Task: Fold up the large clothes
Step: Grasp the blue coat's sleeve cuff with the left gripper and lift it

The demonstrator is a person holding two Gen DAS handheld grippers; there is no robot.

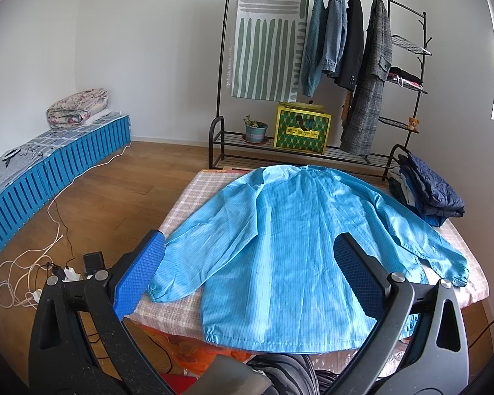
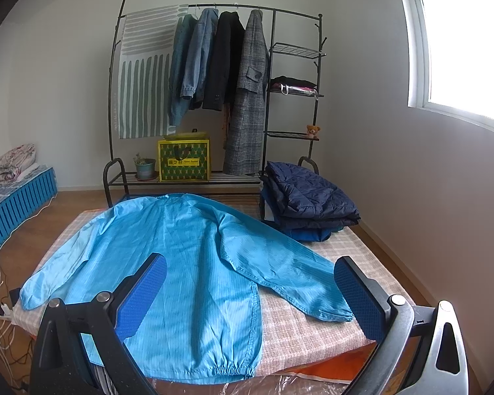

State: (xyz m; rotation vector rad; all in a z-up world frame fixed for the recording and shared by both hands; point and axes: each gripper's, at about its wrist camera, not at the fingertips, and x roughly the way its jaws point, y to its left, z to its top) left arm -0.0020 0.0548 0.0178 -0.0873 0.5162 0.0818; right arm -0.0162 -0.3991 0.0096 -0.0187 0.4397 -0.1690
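Nearest the cameras, the left gripper [image 1: 247, 283] and the right gripper [image 2: 250, 296] both hover above the near edge of the mattress [image 2: 299, 326], each with its 2 blue-padded fingers [image 1: 138, 273] spread wide and holding nothing; neither touches the cloth. Below them the bright blue jacket [image 1: 289, 250] lies spread flat, seemingly back side up, on the mattress's pink-and-white checked cover, its elastic hem [image 2: 227, 370] at the near edge and its collar toward the far edge. The fabric is thin, slightly shiny and finely pinstriped, with soft creases running lengthwise. Both sleeves angle outward and toward the near side: one gathered cuff [image 1: 156, 291] rests close to the left edge, the other cuff [image 2: 341, 314] near the right edge. At the far right corner of the mattress sits a stack of folded garments [image 2: 309, 204] topped by a navy quilted jacket, just beside the blue jacket's shoulder but apart from it. On the wooden floor to the left lie white cables [image 1: 33, 263] and chargers. Farther back, against the white wall, stands a black clothes rack [image 2: 214, 98] with 4 hanging coats, a striped cloth, a yellow-green bag [image 2: 184, 161] and a potted plant [image 2: 145, 166].
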